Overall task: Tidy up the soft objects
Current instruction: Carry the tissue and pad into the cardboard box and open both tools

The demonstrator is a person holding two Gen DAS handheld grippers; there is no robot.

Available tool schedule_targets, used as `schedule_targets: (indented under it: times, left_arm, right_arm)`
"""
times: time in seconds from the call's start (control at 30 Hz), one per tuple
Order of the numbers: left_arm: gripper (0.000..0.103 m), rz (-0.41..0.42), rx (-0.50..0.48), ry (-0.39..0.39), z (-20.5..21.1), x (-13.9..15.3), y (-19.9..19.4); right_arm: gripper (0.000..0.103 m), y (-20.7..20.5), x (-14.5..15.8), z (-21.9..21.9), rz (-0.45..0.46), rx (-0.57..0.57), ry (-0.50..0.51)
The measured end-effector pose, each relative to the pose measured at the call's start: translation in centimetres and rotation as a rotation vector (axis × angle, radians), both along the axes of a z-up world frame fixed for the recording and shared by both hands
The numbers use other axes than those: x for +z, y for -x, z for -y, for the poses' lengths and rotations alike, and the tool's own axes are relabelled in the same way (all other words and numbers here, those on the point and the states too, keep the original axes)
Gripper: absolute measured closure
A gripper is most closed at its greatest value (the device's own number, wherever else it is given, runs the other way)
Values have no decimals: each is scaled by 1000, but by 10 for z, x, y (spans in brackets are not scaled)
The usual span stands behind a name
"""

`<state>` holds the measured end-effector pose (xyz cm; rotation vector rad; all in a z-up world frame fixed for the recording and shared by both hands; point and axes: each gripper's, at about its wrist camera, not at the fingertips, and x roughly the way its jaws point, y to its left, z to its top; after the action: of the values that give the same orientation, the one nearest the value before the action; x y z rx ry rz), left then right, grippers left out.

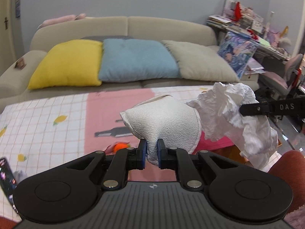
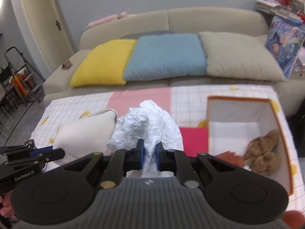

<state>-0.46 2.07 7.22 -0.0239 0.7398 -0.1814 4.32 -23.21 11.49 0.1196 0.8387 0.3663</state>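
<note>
My left gripper (image 1: 152, 153) is shut on a white textured soft pouch (image 1: 165, 122) and holds it above the table; the pouch also shows in the right wrist view (image 2: 85, 131). My right gripper (image 2: 149, 155) is shut on a crumpled white tissue-like wad (image 2: 148, 126), held just right of the pouch; the wad also shows in the left wrist view (image 1: 232, 112). An open orange-rimmed box (image 2: 246, 126) stands at the right with a tan fuzzy soft item (image 2: 261, 152) inside.
The table has a pink and white checked cloth (image 1: 57, 118). A small orange object (image 1: 119, 146) lies on it. A pink card (image 2: 193, 139) lies left of the box. A sofa with yellow (image 1: 68, 64), blue (image 1: 137, 61) and beige cushions stands behind. A phone (image 1: 6, 179) is at the left edge.
</note>
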Motion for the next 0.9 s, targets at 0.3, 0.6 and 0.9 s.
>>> schedule_targets:
  times: [0.3, 0.6, 0.9]
  left_arm:
    - [90, 47, -123, 10, 46, 13, -25]
    - [90, 40, -232, 22, 102, 13, -62]
    - [90, 14, -346, -107, 159, -5, -100]
  right_arm:
    - [93, -28, 12, 40, 50, -88, 102]
    - [93, -65, 5, 82, 32, -174, 132]
    - [93, -110, -24, 119, -51, -216, 158]
